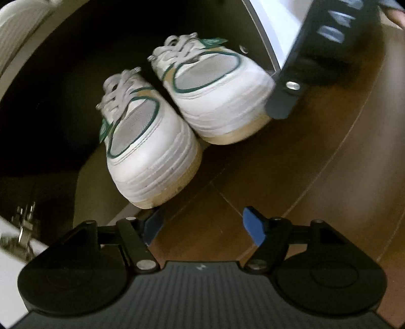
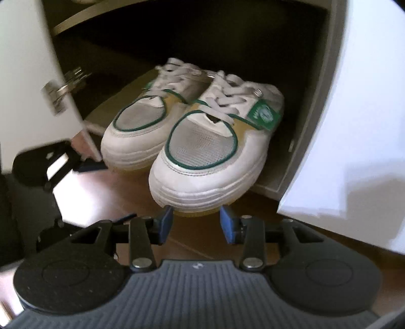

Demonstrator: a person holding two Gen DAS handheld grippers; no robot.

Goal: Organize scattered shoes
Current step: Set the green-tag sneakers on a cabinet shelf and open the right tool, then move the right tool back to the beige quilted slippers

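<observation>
Two white sneakers with green trim and grey mesh toes stand side by side, heels inside a dark cabinet, toes sticking out over the wooden floor. The left sneaker (image 1: 149, 151) (image 2: 136, 134) has its toe just ahead of my left gripper (image 1: 202, 222), which is open and empty. The right sneaker (image 1: 220, 86) (image 2: 210, 162) has its toe just above my right gripper (image 2: 196, 222), which is open with nothing between its blue pads. The right gripper also shows in the left wrist view (image 1: 281, 101), beside the right sneaker's toe. The left gripper shows in the right wrist view (image 2: 86, 164).
The cabinet's bottom shelf (image 2: 106, 108) holds the sneakers' heels; an upper shelf (image 2: 83, 20) runs above. White cabinet doors stand open on the left (image 2: 22, 63), with a metal hinge (image 2: 63, 88), and on the right (image 2: 354, 126). Brown wooden floor (image 1: 316, 177) lies in front.
</observation>
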